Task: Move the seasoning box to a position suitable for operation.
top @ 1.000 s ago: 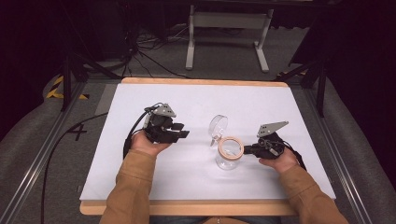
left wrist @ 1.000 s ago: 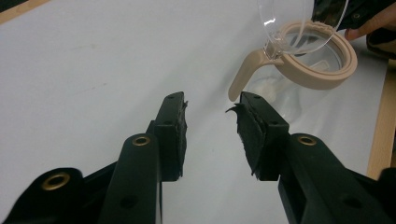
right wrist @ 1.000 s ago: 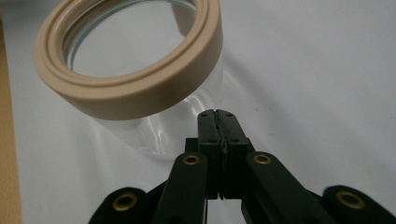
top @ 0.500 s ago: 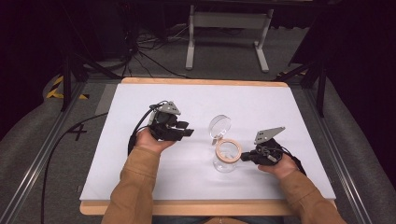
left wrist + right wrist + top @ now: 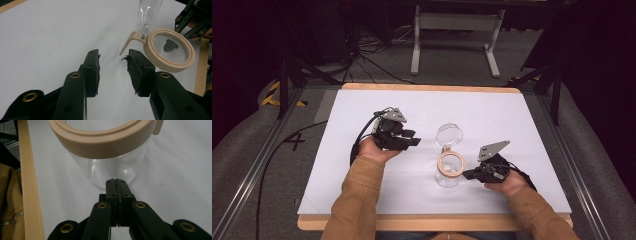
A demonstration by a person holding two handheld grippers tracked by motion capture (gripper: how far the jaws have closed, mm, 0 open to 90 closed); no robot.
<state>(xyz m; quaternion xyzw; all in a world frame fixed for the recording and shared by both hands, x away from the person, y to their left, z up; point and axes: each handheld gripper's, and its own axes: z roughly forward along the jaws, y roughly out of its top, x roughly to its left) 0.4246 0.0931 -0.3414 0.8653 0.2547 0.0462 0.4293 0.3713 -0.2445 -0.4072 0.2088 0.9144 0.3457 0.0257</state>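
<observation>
A clear glass jar (image 5: pixel 447 172) with a beige-rimmed lid (image 5: pixel 450 164) is standing near the front middle of the white desk (image 5: pixel 522 120). The right gripper (image 5: pixel 468 174) is resting just beside the jar, jaws pressed together and holding nothing. The left gripper (image 5: pixel 414 139) is hovering to the jar's left, jaws parted and empty. A second clear glass piece (image 5: pixel 448 134) is sitting just behind the jar.

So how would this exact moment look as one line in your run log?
left gripper: open, empty | right gripper: shut, empty, beside clear glass jar | round beige-rimmed lid: atop jar | white table
</observation>
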